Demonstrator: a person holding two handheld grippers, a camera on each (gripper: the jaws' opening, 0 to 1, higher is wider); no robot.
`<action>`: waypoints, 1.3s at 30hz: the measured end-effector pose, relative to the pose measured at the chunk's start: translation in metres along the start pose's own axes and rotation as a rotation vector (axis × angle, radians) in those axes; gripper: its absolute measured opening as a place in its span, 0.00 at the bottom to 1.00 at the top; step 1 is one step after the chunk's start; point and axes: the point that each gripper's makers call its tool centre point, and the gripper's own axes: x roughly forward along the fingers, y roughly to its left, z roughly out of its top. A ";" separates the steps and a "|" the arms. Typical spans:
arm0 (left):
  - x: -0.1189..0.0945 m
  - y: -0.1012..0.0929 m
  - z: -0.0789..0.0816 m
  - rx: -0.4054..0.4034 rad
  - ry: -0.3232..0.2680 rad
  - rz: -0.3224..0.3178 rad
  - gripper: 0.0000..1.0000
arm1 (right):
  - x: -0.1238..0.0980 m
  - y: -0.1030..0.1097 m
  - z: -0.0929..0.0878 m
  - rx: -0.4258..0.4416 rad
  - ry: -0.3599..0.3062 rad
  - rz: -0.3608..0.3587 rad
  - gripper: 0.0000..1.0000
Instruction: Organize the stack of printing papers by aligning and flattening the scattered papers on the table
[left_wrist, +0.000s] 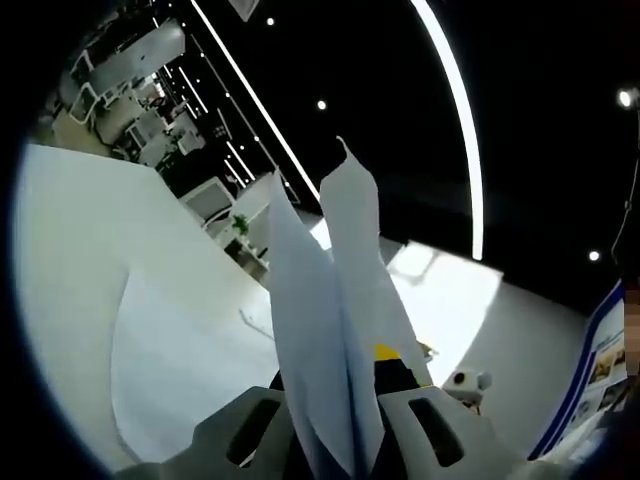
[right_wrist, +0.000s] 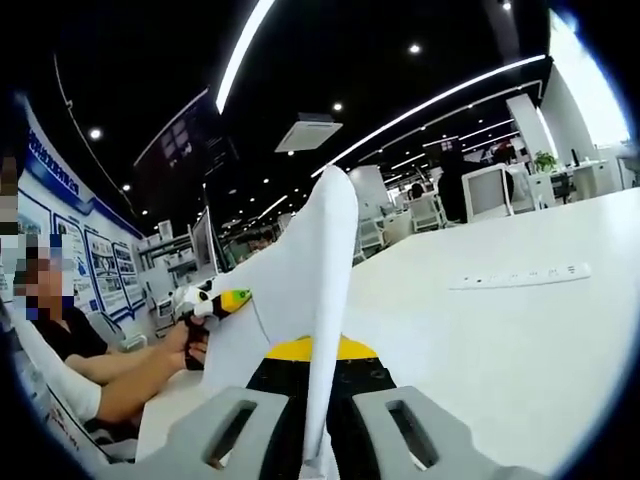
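A bundle of white printing papers (left_wrist: 340, 300) stands up on edge between the jaws of my left gripper (left_wrist: 340, 425), which is shut on it. The same papers (right_wrist: 290, 290) rise between the jaws of my right gripper (right_wrist: 318, 425), also shut on them. The sheets fan apart at the top. In the right gripper view, the left gripper (right_wrist: 215, 300) holds the far side of the papers with a hand on it. Part of the right gripper (left_wrist: 465, 382) peeks out behind the papers in the left gripper view. Below lies the white table (right_wrist: 520, 350).
A loose white sheet (left_wrist: 170, 370) lies flat on the table (left_wrist: 80, 250). A white power strip (right_wrist: 520, 275) lies further out. A person's arm (right_wrist: 120, 385) rests at the left. Poster boards (right_wrist: 90, 260) and office chairs (right_wrist: 430, 210) stand beyond.
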 end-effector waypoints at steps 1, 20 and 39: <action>0.000 0.000 0.000 0.000 0.000 0.001 0.06 | 0.000 0.000 0.000 0.001 -0.002 -0.002 0.00; -0.001 0.001 0.000 -0.024 -0.010 0.008 0.07 | 0.001 0.006 0.001 -0.031 -0.005 -0.018 0.00; -0.001 0.002 -0.001 -0.039 -0.015 0.015 0.09 | 0.006 0.011 -0.007 0.014 0.005 -0.001 0.00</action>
